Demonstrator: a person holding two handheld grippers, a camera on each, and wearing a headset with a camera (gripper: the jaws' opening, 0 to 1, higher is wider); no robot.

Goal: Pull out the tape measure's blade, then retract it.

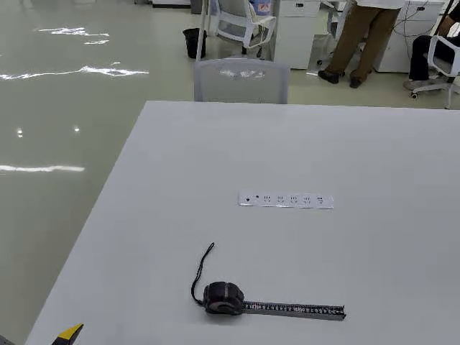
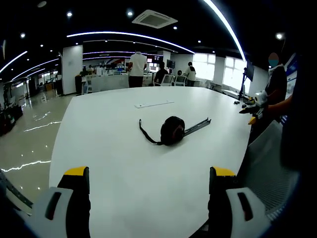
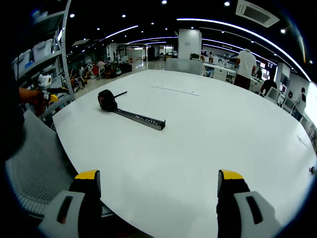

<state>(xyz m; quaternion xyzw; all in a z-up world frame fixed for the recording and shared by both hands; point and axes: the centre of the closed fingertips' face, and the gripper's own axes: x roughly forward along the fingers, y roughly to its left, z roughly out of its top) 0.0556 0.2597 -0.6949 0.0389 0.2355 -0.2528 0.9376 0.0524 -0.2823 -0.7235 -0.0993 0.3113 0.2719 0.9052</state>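
A black tape measure (image 1: 223,298) lies on the white table (image 1: 323,144) near its front edge. Its blade (image 1: 295,310) sticks out flat to the right, and a black wrist strap (image 1: 200,272) trails to the back left. In the left gripper view the tape measure (image 2: 172,130) sits well ahead of my left gripper (image 2: 148,191), which is open and holds nothing. My right gripper (image 3: 159,191) is also open and empty, with the tape measure (image 3: 105,99) and blade (image 3: 141,118) far off to its upper left. A yellow fingertip (image 1: 70,333) shows at the bottom left of the head view.
A white power strip (image 1: 286,200) lies flat in the middle of the table. A grey chair (image 1: 241,80) stands at the far edge, and a person (image 1: 363,36) stands beyond it among office chairs and cabinets. Mesh chairs (image 3: 34,168) sit beside the near edge.
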